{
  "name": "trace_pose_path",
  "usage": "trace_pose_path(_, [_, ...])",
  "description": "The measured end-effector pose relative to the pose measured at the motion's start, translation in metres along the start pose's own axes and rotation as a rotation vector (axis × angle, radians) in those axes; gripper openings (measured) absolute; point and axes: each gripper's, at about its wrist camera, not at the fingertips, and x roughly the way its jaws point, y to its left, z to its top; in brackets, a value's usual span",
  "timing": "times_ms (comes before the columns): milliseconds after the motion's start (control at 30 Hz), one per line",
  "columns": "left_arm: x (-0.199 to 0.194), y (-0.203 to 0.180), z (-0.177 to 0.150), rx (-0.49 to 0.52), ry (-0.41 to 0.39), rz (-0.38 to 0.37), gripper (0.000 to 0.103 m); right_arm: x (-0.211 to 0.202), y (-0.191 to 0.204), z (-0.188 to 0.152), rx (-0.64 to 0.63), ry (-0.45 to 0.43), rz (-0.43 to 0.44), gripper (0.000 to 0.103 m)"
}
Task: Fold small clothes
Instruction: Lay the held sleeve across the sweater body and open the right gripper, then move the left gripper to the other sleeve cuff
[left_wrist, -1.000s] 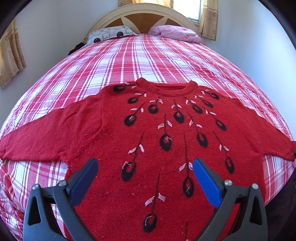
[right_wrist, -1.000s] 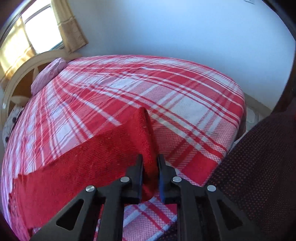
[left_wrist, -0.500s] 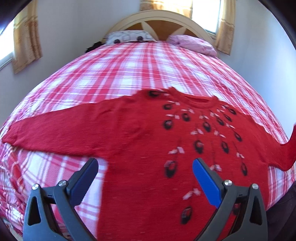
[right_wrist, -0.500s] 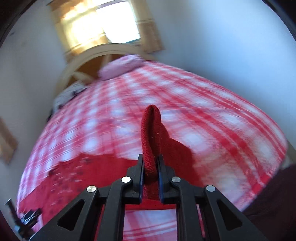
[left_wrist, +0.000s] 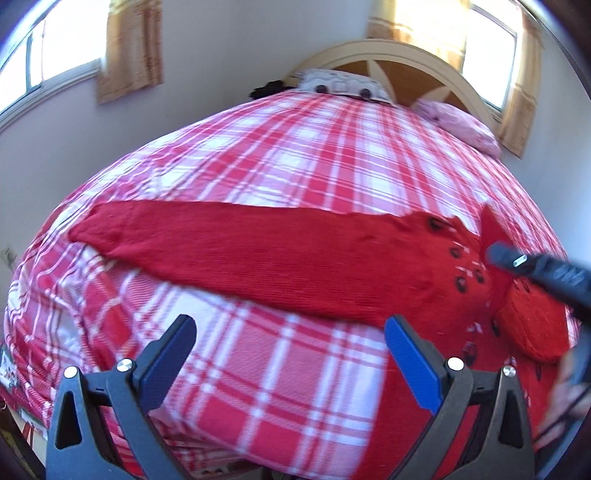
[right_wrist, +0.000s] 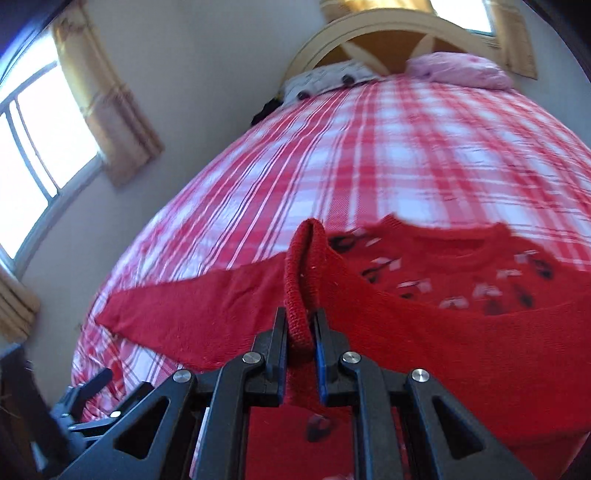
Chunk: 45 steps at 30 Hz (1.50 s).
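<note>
Fingers of right gripper pinch sweater sleeve.

Red sweater, red-white plaid bedspread

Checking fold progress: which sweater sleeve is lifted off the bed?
The sleeve pinched in the right gripper; the other sleeve lies flat on the plaid bedspread.

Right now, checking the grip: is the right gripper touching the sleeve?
Touching. The right wrist view shows the right gripper clamped on the sleeve.
</note>
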Motion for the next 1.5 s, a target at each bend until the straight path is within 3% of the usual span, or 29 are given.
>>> trace_pose_path(200, [0.009, 0.026, -0.001, -0.027, 0.009, 0.039, 0.103, 0.066, 0.028, -0.022, -0.039, 0.057, 0.011, 0.016])
trace_pose_path(367, [0.018, 0.028, -0.001, -0.032, 0.031, 0.036, 0.103, 0.07, 0.024, -0.027, 0.05, 0.113, 0.29, 0.017])
trace_pose_path(467, [0.019, 0.02, -0.002, -0.003, 0.031, 0.03, 0.103, 0.05, 0.018, -0.024, 0.047, 0.086, 0.321, 0.018])
trace_pose_path(600, [0.021, 0.005, -0.002, 0.035, 0.034, 0.025, 0.103, 0.007, -0.009, -0.021, 0.048, -0.022, 0.183, 0.017])
trace_pose_path(767, [0.022, -0.024, -0.001, 0.097, 0.033, -0.006, 0.103, -0.026, -0.049, -0.036, 0.075, -0.053, 0.04, 0.017])
trace_pose_path(900, [0.02, -0.046, -0.001, 0.149, 0.033, -0.039, 0.103, -0.051, -0.076, -0.06, 0.079, -0.072, -0.024, 0.017])
trace_pose_path(1067, [0.022, -0.073, -0.003, 0.205, 0.034, -0.042, 0.103, -0.094, -0.128, -0.091, 0.165, -0.141, -0.11, 0.017])
trace_pose_path(1200, [0.026, -0.093, -0.003, 0.23, 0.023, -0.018, 0.103, -0.129, -0.179, -0.094, 0.265, -0.213, -0.229, 0.017])
trace_pose_path(1367, [0.029, -0.109, -0.005, 0.239, 0.022, -0.021, 0.103, -0.171, -0.229, -0.1, 0.38, -0.292, -0.308, 0.017])
trace_pose_path(1500, [0.037, -0.12, -0.008, 0.248, 0.033, -0.01, 0.103, -0.168, -0.233, -0.099, 0.359, -0.273, -0.308, 0.018])
